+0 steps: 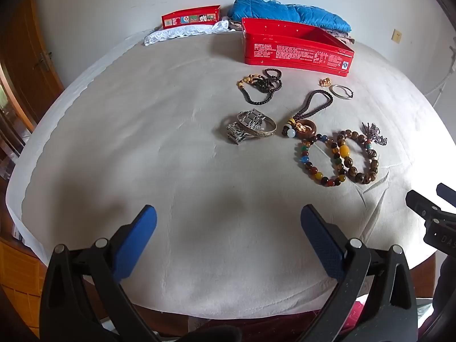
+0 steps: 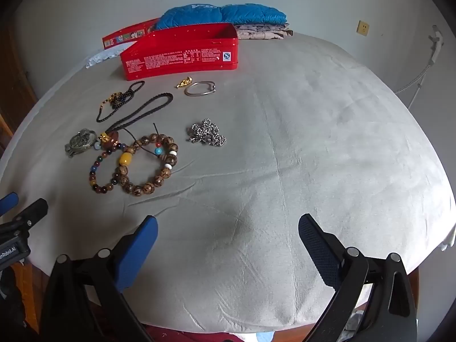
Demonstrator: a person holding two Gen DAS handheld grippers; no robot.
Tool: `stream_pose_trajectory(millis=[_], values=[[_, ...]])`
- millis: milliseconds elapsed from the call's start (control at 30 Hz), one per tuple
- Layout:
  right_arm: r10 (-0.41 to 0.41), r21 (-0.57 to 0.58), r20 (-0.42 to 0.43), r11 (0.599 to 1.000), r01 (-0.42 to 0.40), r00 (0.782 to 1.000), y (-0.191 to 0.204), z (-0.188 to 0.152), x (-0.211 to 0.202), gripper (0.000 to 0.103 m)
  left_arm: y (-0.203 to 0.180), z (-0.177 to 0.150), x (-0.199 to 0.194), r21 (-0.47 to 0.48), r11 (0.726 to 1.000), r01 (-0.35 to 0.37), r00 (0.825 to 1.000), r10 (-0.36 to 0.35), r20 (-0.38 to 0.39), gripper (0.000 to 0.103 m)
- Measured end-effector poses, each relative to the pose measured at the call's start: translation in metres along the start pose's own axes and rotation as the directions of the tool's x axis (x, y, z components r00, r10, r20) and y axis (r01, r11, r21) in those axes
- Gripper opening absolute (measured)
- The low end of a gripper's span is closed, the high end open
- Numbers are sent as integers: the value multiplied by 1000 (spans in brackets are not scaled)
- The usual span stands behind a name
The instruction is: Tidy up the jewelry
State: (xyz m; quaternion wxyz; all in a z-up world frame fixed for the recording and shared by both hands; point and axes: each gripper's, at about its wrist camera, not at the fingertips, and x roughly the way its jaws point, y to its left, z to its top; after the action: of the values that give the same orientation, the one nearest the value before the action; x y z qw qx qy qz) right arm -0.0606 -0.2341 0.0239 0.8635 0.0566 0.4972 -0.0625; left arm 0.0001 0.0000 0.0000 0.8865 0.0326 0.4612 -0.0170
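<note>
Left gripper [image 1: 228,222] (jaws wide) faces white-lettered red tin [image 1: 296,47]

Glossy red metal tin [image 2: 182,54], matt cloth sheet [image 2: 313,142] (faintly creased), polished bead bracelets [image 2: 151,168]

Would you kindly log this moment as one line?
left gripper open | right gripper open | jewelry on cloth | red tin empty

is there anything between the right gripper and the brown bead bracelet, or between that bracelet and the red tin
Nothing blocks the open right gripper: only bare cloth lies before the brown bead bracelet. Toward the open red tin, the dark cord necklace and black bead strand lie on the cloth between, low enough to lift over.
</note>
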Motion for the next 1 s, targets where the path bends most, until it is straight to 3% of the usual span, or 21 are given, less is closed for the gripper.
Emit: stream_pose_trajectory(millis=[1000], values=[[2, 0, -1, 1000, -2, 1000, 1, 0, 2, 99, 0, 0, -1, -1, 1000, 2, 1000, -2, -2, 100]])
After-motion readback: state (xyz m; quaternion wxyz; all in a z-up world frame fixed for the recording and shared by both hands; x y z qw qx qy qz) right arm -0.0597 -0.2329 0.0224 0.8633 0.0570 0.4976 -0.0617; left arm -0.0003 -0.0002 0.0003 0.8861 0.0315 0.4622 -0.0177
